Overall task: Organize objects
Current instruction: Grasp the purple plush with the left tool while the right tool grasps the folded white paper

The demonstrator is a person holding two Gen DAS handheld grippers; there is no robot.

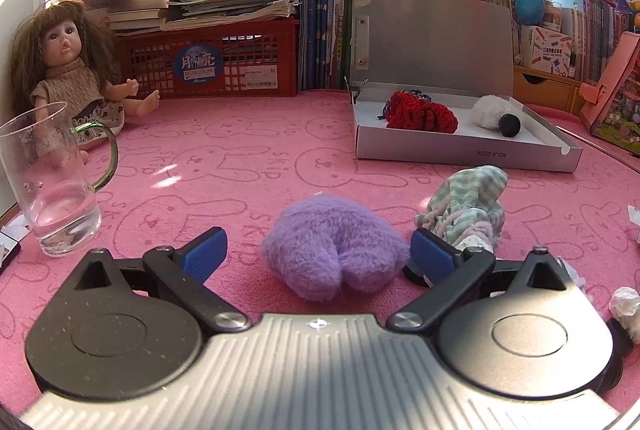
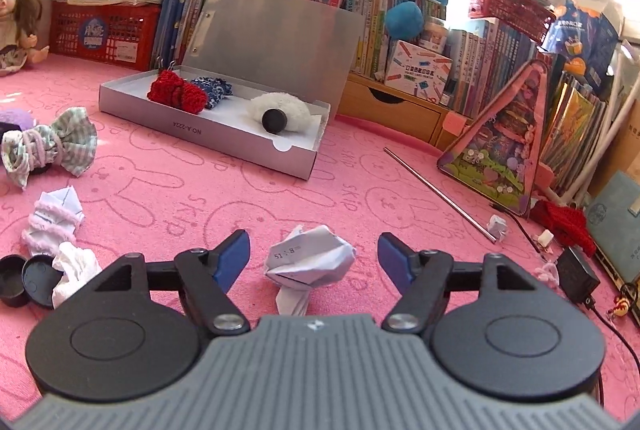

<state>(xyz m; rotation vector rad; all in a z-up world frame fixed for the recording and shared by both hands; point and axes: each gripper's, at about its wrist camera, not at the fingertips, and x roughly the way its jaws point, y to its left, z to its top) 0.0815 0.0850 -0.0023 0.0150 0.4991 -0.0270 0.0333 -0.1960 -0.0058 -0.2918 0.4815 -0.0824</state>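
the pink mat [image 1: 248, 149] has rabbit outlines and the word "skip" pressed into it many times. on the front wall of the grey box [image 1: 468, 151] stands "no.a-222a", printed upside down. the red crate [image 1: 208, 61] carries a round blue sticker [image 1: 197, 67] with two white chinese characters, "月亮", and the word "moon" under them; beside it is a white barcode label [image 1: 261, 74], too small to read. on the crumpled paper [image 2: 310, 258] between the right gripper's fingers i can read "51 : 8 =". the white carton [image 2: 418, 67] on the wooden drawer has chinese print, not clear. the book spines are too small to read.
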